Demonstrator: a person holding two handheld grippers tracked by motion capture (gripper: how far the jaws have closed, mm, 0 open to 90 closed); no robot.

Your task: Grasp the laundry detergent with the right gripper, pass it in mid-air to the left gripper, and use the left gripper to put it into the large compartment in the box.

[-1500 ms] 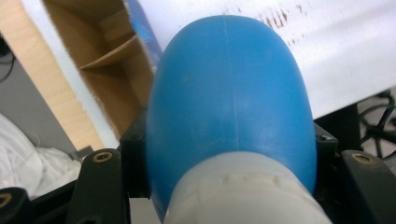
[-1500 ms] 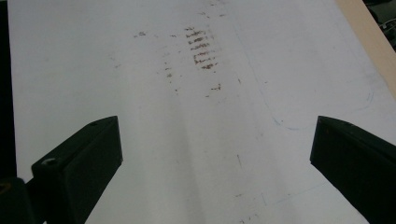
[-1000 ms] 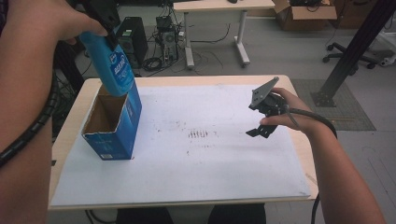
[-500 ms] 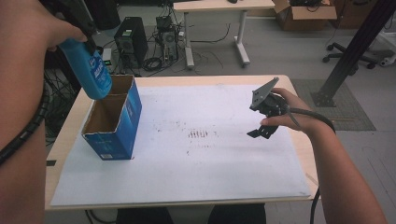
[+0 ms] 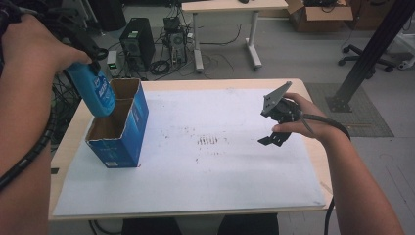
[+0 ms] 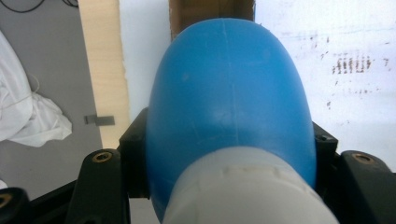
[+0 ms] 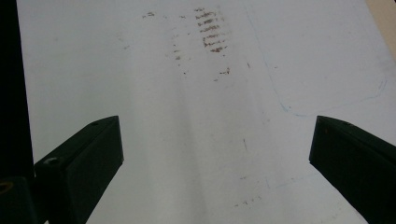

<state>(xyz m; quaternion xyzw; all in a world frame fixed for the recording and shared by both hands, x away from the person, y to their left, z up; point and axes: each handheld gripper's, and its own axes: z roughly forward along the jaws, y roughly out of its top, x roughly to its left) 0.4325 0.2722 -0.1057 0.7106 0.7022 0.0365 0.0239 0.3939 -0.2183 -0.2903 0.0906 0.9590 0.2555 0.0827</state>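
Step in hand: left gripper [image 5: 93, 58] clamps the blue bottle [image 5: 93, 90] near its white cap, bottle hanging over the open blue box [image 5: 120, 129] at the tabletop's [image 5: 303, 88] left edge. Right gripper [image 5: 276, 122] idles, jaws wide apart over the stained white sheet [image 5: 220, 171]. Next move, likely: carry the bottle clear of the box walls, the 1 obstruction nearby.

A lab (computer tower [image 5: 136, 43], cables [image 5: 166, 61], office chair [image 5: 364, 54]).
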